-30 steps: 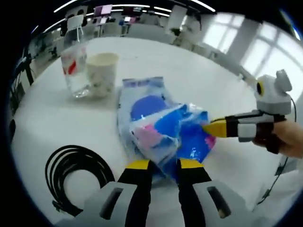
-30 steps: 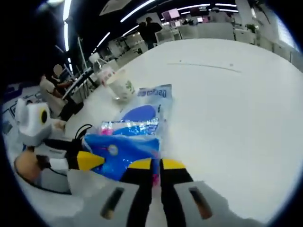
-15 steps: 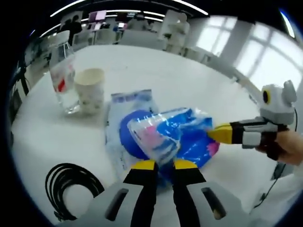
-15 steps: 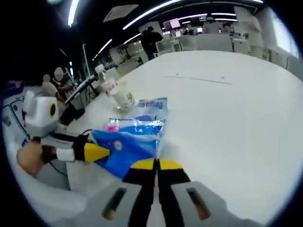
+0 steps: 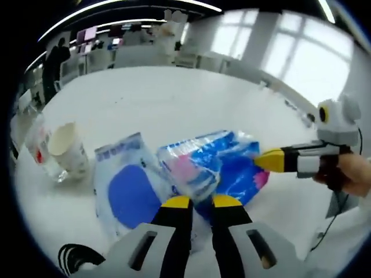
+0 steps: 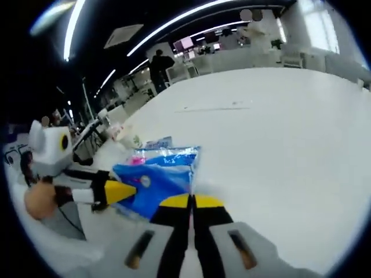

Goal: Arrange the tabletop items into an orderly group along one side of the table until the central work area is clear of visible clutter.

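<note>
Between my two hand-held grippers hangs the blue plastic packet (image 5: 214, 168), its long axis running from my left hand-held gripper (image 5: 195, 201) at 6 o'clock of the left gripper view out toward 3 o'clock, where the right hand-held gripper (image 5: 262, 160) meets its far corner. I read the left jaws as nearly closed, pinching the packet's near edge. From the right gripper view, the right hand-held gripper (image 6: 192, 201) has its jaws pressed together on the packet's (image 6: 155, 174) edge, and the left one (image 6: 128, 191) comes in from 9 o'clock with its yellow tip on the blue film.

Under and beside the lifted packet, a second flat pouch (image 5: 128, 188) with a dark blue oval lies on the white desk (image 5: 168, 98), its long axis pointing from about 6 toward 11 o'clock. A paper cup (image 5: 68, 152) stands at 9 o'clock, just beside a clear bottle (image 5: 39, 147) with a red label. A black cable coil (image 5: 78, 258) shows at 7 o'clock.

Compared with a second ago, the packet has come up off the flat pouch; both views have swung, so the cup and bottle sit farther toward the left edge, and much less of the cable coil shows.
</note>
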